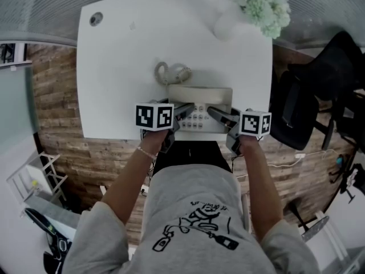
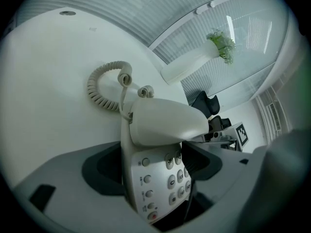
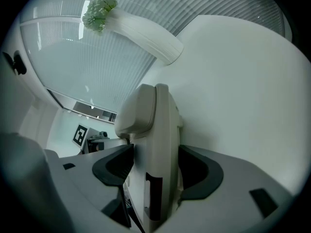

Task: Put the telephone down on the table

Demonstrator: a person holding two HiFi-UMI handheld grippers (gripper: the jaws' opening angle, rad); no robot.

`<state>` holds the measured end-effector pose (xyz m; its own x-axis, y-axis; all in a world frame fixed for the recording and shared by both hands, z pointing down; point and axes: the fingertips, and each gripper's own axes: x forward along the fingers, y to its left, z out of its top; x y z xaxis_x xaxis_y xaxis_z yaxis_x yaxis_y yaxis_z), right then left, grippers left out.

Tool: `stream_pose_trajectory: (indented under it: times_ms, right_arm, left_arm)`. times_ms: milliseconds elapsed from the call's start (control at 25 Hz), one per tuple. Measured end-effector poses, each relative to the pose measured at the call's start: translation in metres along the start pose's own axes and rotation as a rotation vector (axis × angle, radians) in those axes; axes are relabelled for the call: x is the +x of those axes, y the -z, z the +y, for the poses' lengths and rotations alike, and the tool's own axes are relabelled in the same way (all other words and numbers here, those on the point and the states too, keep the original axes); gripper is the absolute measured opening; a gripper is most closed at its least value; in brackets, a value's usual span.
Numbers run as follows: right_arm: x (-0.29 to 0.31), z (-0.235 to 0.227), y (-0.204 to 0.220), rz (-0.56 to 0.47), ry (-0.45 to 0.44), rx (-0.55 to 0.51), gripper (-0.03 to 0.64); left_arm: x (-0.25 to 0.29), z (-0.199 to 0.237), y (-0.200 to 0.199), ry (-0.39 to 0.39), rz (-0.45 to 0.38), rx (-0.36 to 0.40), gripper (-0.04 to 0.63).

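A beige telephone lies on the white table close to its near edge, handset on the cradle, coiled cord behind it. My left gripper reaches in from the left. In the left gripper view the telephone shows its keypad between the wide jaws of the left gripper; the pads sit beside its sides and I see no press. My right gripper comes from the right. In the right gripper view the telephone stands edge-on in the right gripper, both pads against it.
A white vase of pale green flowers stands at the table's far right. There is a cable hole at the far left. A black office chair stands right of the table on the wood floor.
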<state>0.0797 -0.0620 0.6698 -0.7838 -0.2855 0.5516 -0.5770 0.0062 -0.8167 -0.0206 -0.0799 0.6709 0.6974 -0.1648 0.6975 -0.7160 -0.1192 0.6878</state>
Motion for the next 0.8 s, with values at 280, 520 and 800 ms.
stream_pose_trajectory:
  times_ms: [280,520,800]
  right_arm:
    - [0.0,0.0,0.0006,0.012,0.022,0.003,0.303]
    - [0.0018,0.0004,0.0007,0.018,0.029,0.004,0.303]
    - [0.0013,-0.0003,0.0016,0.029,0.044,0.004,0.304]
  left_arm:
    - [-0.0006,0.0011,-0.0003,-0.021,0.014,0.005,0.35]
    - [-0.0018,0.0039,-0.0004,-0.041,0.033,0.005,0.353]
    - [-0.0025,0.0044,0.0005,-0.05,0.04,0.007,0.354]
